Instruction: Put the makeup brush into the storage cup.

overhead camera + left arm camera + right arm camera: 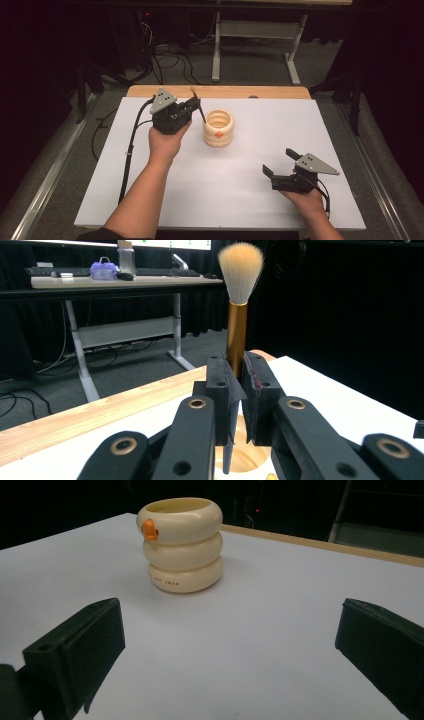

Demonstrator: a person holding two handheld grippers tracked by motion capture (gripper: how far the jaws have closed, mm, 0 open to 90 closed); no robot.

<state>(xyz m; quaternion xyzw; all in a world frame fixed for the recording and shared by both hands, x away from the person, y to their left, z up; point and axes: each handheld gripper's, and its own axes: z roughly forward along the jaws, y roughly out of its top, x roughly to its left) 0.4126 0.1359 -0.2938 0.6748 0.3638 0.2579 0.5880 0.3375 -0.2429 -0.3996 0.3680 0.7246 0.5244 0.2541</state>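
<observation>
Nearest, the right gripper (278,161) is resting on the white table (225,200), jaws spread, holding nothing. Farther off, the left gripper (239,390) is pinching a gold-handled, soft-bristled brush (237,315) upright over the glossy cream ringed holder (218,128); lowering the brush inside probably remains.

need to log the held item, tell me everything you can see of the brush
The brush has a fluffy cream bristle head on a metallic copper-orange handle, with a dark lower stem. It stands upright, bristles up, clamped at the handle in the left claw, its lower end hanging over the mouth of the cream ringed holder.
</observation>
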